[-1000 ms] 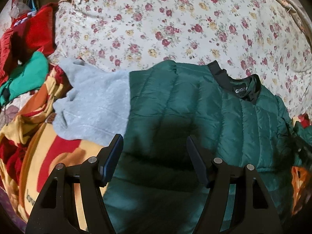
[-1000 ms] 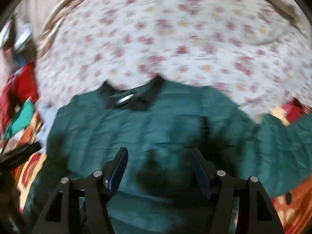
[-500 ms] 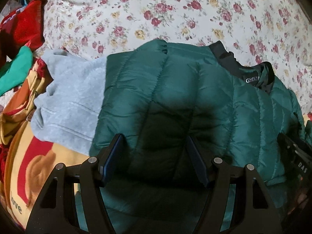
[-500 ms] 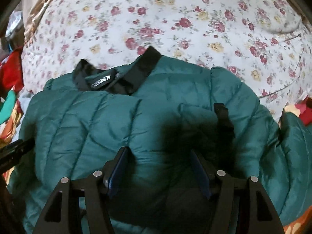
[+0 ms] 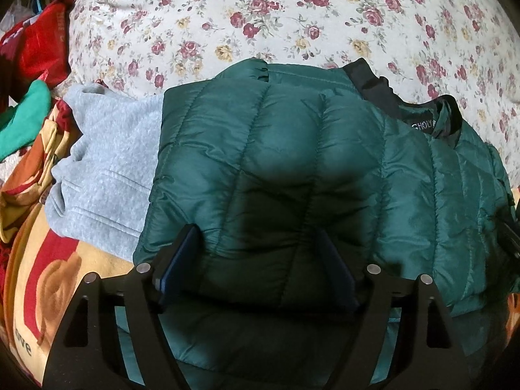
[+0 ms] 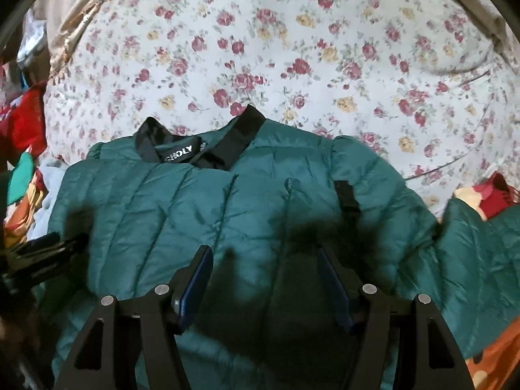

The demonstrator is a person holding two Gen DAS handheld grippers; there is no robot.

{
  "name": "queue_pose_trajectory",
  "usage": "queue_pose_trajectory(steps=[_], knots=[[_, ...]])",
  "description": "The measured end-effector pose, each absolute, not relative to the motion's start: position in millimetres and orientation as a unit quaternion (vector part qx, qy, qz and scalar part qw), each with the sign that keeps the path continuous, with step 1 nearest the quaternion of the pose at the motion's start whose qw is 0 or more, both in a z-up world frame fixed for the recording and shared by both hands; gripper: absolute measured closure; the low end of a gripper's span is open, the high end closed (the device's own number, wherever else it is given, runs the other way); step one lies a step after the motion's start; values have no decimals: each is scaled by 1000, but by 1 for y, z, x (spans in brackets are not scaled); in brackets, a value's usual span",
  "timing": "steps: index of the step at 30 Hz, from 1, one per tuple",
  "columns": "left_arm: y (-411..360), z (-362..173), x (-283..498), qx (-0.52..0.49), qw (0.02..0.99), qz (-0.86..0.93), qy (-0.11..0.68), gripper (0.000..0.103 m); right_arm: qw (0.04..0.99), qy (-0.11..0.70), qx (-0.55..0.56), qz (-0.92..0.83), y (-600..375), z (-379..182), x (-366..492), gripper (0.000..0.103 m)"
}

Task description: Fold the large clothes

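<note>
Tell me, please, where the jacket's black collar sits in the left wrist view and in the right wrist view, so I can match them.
Left wrist view: the black collar lies upper right, at the far edge of the green jacket.
Right wrist view: the collar lies upper centre-left.
Shared landmark: the white lettered label inside the collar; the floral bedspread lies beyond it.

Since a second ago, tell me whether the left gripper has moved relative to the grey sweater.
Yes. The left gripper, fingers opening over the green jacket, has come down and forward: the grey sweater and the floral bedspread now look larger and nearer.
</note>
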State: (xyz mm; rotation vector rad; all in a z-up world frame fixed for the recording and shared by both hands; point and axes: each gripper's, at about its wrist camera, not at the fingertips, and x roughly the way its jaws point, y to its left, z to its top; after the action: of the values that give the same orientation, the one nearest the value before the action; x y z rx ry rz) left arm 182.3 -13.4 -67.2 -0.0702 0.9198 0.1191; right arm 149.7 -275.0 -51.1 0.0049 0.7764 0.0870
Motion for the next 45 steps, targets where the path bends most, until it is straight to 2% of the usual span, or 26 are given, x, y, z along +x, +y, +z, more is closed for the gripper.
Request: queue_pose_trajectory(steps=[13, 19, 22, 39, 45], knots=[[-17, -69, 183, -26, 894, 56, 443, 20, 904, 425, 6, 45, -273, -85, 172, 39], [-12, -58, 171, -33, 895, 53, 442, 20, 908, 417, 18, 48, -272, -64, 152, 38], [-10, -47, 160, -44, 899, 45, 434, 20, 909, 413, 18, 52, -268, -52, 140, 28], [-41, 3, 105, -54, 918, 1, 392, 20, 918, 392, 22, 47, -254, -20, 90, 27], [-55, 11, 91, -52, 920, -12, 387, 20, 922, 385, 15, 38, -258, -15, 76, 23]])
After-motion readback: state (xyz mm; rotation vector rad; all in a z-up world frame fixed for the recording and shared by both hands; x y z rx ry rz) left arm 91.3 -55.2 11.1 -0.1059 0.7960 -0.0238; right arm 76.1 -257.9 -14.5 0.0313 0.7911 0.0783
